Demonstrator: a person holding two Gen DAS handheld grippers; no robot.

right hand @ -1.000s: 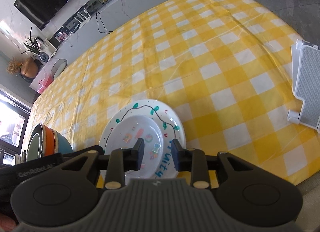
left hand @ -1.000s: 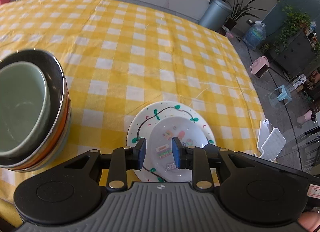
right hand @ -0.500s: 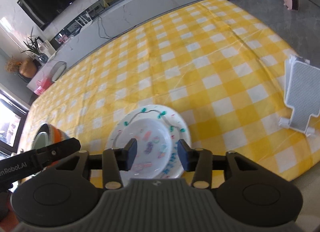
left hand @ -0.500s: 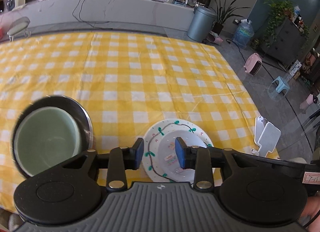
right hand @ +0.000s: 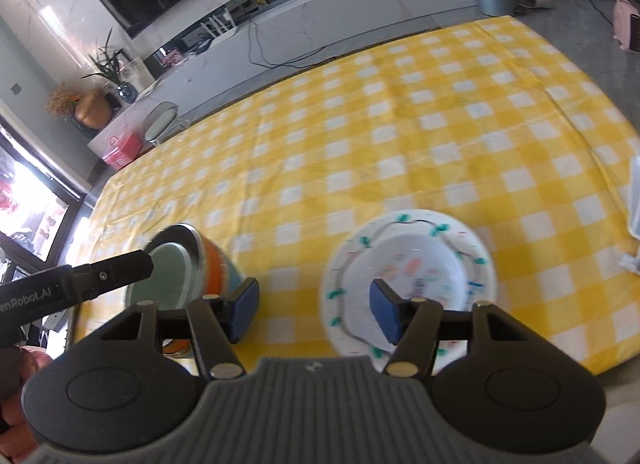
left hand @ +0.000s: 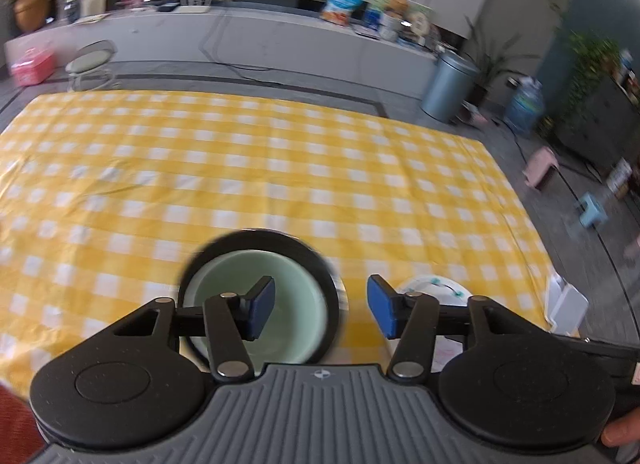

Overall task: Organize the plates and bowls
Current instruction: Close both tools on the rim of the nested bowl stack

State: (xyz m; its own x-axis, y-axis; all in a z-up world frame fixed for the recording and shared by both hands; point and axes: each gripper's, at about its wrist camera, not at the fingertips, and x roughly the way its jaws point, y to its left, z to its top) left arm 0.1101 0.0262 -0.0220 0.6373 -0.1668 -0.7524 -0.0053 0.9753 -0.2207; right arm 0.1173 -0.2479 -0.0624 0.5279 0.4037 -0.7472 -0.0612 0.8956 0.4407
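Yellow-and-white checked cloth [left hand: 280, 167] over the whole surface, mostly bare. Near the front edge, a stack of bowls [right hand: 192, 276]: pale green bowl [left hand: 276, 304] nested on top inside a dark-rimmed one, orange and teal bands on the outer walls. Just beside it, apart and not touching, a white plate with green vine trim [right hand: 472, 252], carrying a smaller white plate with pastel marks [right hand: 416, 264] centred on it. Right gripper [right hand: 312, 308] above the gap between stack and plates, jaws spread wide after just opening, nothing between the blue pads [right hand: 382, 312]. Left gripper [left hand: 320, 310] above the bowl stack, jaws likewise wide after just opening, empty.
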